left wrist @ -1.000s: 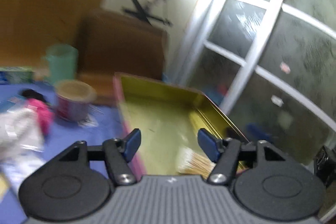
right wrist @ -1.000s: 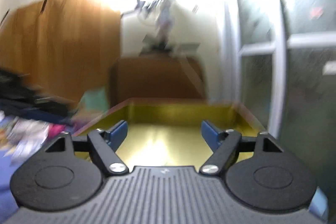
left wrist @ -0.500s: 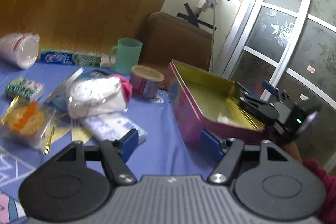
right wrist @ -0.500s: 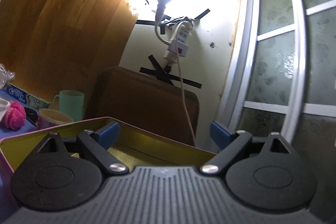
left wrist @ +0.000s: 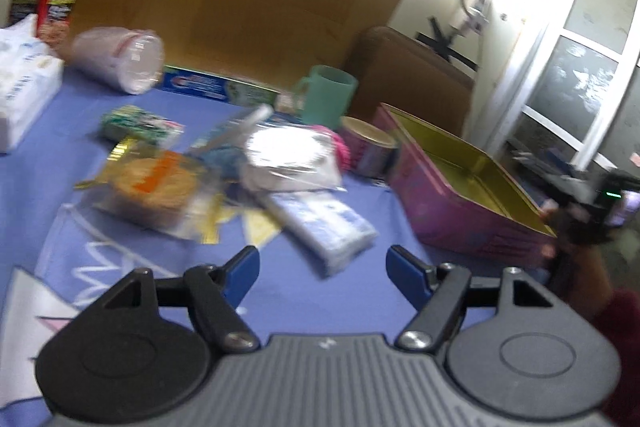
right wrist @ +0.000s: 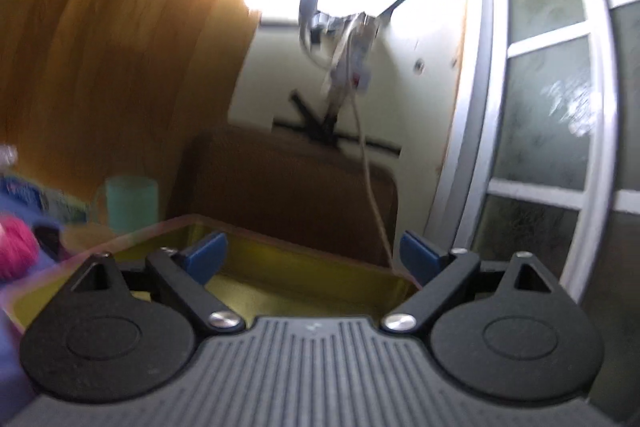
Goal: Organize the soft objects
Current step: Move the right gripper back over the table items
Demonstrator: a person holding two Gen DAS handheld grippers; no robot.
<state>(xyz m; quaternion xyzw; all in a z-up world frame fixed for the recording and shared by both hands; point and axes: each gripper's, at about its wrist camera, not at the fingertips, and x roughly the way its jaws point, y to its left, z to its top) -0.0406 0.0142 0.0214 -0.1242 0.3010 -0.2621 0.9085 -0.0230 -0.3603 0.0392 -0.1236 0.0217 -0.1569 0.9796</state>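
The tissue pack [left wrist: 320, 223], near the tin [left wrist: 460, 195] on the tablecloth [left wrist: 340, 299], looks light and squashy; left gripper [left wrist: 322, 267], empty and opening, should pinch its middle.

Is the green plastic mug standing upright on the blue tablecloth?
Yes, the green plastic mug stands upright, its open mouth facing up.
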